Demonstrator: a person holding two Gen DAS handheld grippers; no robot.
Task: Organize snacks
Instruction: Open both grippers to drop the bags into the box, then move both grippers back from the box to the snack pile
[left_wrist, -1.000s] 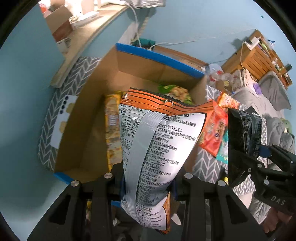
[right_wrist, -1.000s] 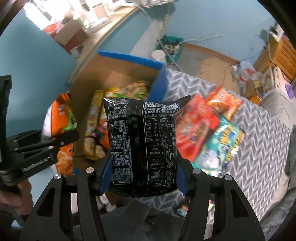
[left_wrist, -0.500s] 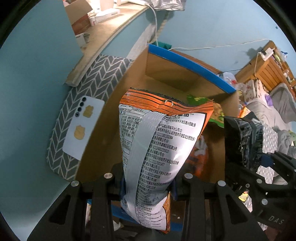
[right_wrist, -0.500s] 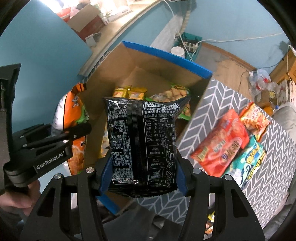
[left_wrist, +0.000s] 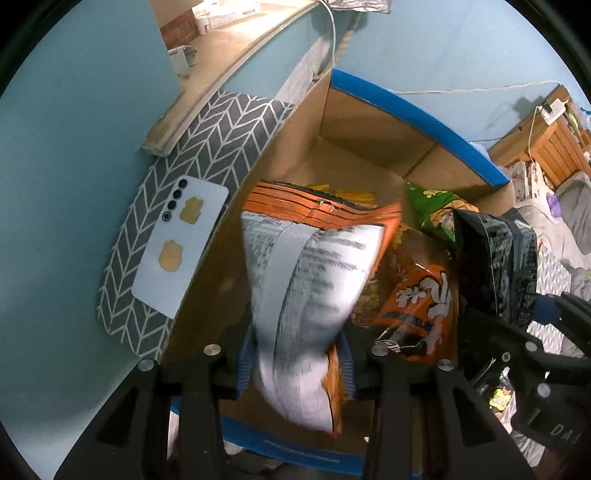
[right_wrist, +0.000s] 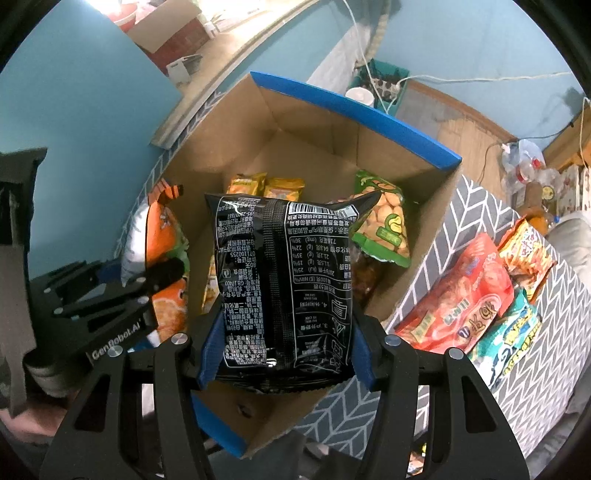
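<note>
1. Left wrist view: my left gripper (left_wrist: 295, 363) is opening around the blurred orange bag (left_wrist: 314, 280), above the box (left_wrist: 417, 110).
2. My right gripper (right_wrist: 284, 354) clamps the black bag (right_wrist: 284, 280) over the box's near corner.
3. Chevron cloth (right_wrist: 480, 206) beside the box carries more snacks; the walls are teal.

Dim indoor light, fisheye-curved edges, orange bag (left_wrist: 306, 295) motion-blurred

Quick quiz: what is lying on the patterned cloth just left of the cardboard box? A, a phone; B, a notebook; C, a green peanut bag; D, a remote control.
A: a pale phone, camera lenses up, lies on the chevron cloth beside the box.
</note>
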